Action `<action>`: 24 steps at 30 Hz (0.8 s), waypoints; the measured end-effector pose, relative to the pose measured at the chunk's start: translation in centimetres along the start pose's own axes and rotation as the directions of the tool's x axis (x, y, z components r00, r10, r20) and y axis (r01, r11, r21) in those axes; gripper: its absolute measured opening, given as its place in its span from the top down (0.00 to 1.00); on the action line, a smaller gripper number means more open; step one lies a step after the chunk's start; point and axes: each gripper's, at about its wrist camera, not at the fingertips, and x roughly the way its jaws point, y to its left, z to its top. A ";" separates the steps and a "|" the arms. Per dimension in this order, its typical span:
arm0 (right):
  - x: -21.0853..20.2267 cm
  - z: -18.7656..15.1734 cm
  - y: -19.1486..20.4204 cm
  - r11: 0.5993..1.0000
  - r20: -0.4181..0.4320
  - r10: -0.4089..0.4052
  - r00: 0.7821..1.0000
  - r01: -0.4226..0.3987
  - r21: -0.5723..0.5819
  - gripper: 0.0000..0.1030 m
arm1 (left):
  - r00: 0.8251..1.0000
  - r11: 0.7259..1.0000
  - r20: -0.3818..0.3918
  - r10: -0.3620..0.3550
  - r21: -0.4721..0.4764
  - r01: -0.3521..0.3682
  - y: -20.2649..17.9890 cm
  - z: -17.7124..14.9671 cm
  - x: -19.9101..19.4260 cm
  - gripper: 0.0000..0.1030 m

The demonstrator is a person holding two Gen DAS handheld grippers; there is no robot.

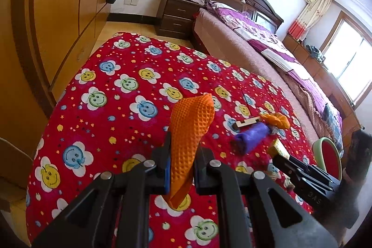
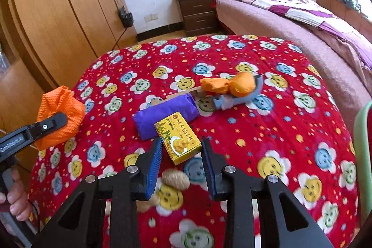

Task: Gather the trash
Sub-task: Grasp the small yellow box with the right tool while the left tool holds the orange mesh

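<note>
Left gripper (image 1: 180,166) clamped on the orange textured bag (image 1: 190,129), held above the red smiley quilt (image 1: 104,62). Right gripper (image 2: 182,155) jaws straddle the yellow box (image 2: 177,137); can't tell if the pads touch it. Box looks like light, stiff card, probably crushable: take its long sides. Beyond it lie a purple bundle (image 2: 162,119) and an orange wad (image 2: 229,84), soft, pinch anywhere.

Dimpled orange bag (image 1: 190,131), glossy yellow carton (image 2: 179,138), perhaps cotton printed quilt (image 2: 267,143).
</note>
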 end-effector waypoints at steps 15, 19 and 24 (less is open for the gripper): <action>-6.1 -1.2 -1.4 0.997 0.093 0.008 0.996 -0.015 0.074 0.66 | 0.999 0.999 0.007 -0.043 0.025 0.043 -2.1 -0.9 -1.7 0.87; -7.6 -1.6 -1.8 0.996 0.119 0.009 0.993 -0.020 0.087 0.66 | 0.998 0.998 0.004 -0.057 0.030 0.057 -2.7 -1.1 -2.1 0.87; -9.2 -2.2 -2.6 0.994 0.150 0.005 0.989 -0.021 0.110 0.66 | 0.997 0.996 -0.001 -0.076 0.043 0.076 -3.8 -1.5 -2.5 0.87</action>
